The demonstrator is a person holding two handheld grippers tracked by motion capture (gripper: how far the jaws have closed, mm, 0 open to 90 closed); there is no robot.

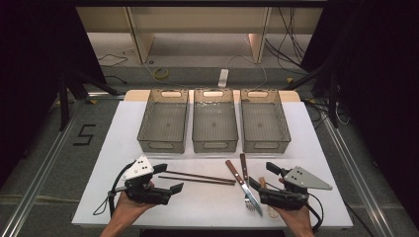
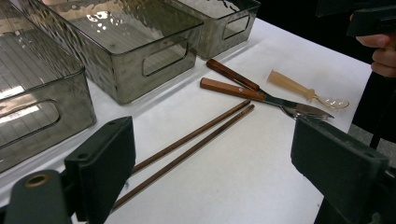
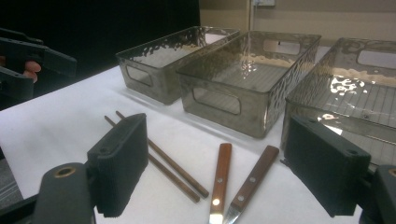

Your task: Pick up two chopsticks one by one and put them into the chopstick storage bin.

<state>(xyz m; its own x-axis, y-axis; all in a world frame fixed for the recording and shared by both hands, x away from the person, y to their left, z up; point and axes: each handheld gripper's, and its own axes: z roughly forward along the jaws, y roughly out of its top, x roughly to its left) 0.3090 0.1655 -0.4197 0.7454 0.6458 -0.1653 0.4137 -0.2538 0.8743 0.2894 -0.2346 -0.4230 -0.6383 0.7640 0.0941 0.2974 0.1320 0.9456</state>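
Wooden chopsticks (image 1: 196, 177) are lying just ahead of the left gripper (image 1: 168, 178), whose jaws are gaping wide and holding nothing, so looks like sorting is only starting. Right gripper (image 1: 261, 177) is also hanging open and empty beside the knife (image 1: 243, 185) and fork (image 1: 248, 181); next it's needing a clean pinch before heading to a bin (image 1: 163, 125).

Three clear smoked bins are counted on the tabletop, in a row beyond both sets of jaws: a left bin (image 1: 163, 121), a middle bin (image 1: 214, 120) and a right bin (image 1: 264, 120). Two brown chopsticks (image 1: 197, 178) are seen side by side between the two sets of jaws. One wooden-handled knife (image 1: 243, 185), one wooden-handled fork (image 1: 245, 170) and one pale plastic spoon (image 2: 308, 91) are counted just beside the right jaws. Two handheld grippers are present, a left gripper (image 1: 167, 177) and a right gripper (image 1: 264, 177).
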